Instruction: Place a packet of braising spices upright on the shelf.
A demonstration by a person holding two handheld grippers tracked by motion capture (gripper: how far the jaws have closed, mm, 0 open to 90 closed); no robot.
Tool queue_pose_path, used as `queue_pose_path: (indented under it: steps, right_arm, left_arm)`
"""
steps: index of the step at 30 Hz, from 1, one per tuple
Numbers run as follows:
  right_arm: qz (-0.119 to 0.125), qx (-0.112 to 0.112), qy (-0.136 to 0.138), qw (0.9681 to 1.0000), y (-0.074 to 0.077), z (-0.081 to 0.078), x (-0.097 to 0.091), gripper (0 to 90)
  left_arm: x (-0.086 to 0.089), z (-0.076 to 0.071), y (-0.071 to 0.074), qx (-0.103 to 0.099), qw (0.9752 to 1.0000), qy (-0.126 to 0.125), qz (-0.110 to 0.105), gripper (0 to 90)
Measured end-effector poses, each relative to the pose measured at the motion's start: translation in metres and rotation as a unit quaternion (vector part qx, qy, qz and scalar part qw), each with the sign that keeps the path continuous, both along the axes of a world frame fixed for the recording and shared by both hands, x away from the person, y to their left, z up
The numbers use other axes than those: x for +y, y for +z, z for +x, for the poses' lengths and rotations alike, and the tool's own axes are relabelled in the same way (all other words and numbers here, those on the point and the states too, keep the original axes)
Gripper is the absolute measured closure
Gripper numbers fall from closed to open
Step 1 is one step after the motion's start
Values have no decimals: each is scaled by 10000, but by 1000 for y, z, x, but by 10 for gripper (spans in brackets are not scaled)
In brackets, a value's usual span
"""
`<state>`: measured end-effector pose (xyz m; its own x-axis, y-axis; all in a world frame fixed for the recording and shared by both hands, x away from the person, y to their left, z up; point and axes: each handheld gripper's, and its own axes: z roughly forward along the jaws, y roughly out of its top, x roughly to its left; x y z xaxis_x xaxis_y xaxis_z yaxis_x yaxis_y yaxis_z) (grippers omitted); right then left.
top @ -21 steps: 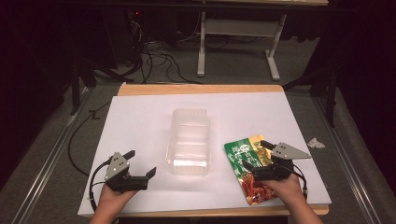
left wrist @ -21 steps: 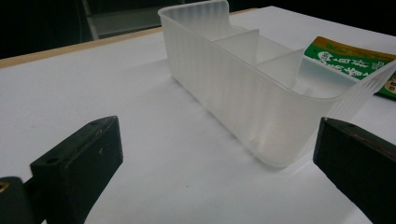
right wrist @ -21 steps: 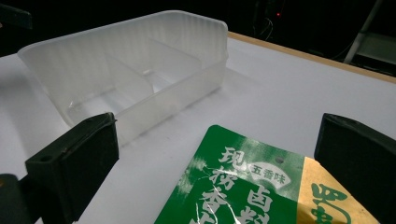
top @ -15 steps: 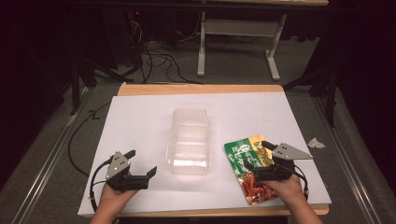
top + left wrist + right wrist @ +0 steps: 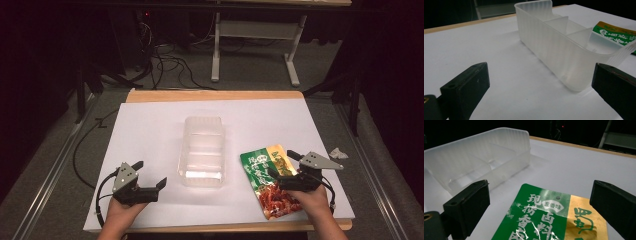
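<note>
A clear plastic container [image 5: 204, 150] with dividers stands in the middle of the white table [image 5: 150, 125], empty inside. To its right lies a flat snack packet [image 5: 267, 180], green and gold with red at its near end. My left gripper [image 5: 150, 173] rests at the near left, open, pointing at the container's near corner [image 5: 554, 42] with nothing between its jaws; the packet [image 5: 616, 32] peeks out behind it. My right gripper [image 5: 281, 162] is open just above the packet [image 5: 544, 217], one jaw on each side of its top part, pads apart from it. The container [image 5: 481, 160] lies beyond to the left.
A white sheet covers the table, with a wooden edge [image 5: 215, 95] showing at the far side. A small crumpled white scrap [image 5: 337, 152] lies off the right edge. Cables [image 5: 165, 65] and a desk frame [image 5: 255, 45] are on the floor behind.
</note>
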<state>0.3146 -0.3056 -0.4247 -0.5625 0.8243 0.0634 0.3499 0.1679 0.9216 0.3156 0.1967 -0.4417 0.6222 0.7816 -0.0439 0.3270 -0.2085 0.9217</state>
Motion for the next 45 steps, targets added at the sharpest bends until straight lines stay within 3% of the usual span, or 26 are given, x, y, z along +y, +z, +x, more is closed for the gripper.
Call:
queue_pose_path:
  steps: [11, 23, 34, 37, 45]
  right_arm:
    - [96, 19, -144, 9998, 0, 1, -10, 39]
    - [-18, 140, -168, 9998, -3, 9, -16, 45]
    - [-94, 204, -282, 9993, -5, 16, -33, 56]
    - [-13, 383, -428, 9983, -8, 21, -41, 57]
    - [-31, 482, -490, 9976, -9, 24, -43, 57]
  left_arm:
    - [2, 1, 1, -44, 10000, -32, -6, 18]
    - [1, 0, 3, -106, 9998, -161, -1, 18]
    - [3, 3, 3, -115, 9999, -66, 10, 18]
    - [4, 2, 1, -73, 10000, 29, -11, 18]
    - [9, 4, -4, -7, 9999, 156, 21, 17]
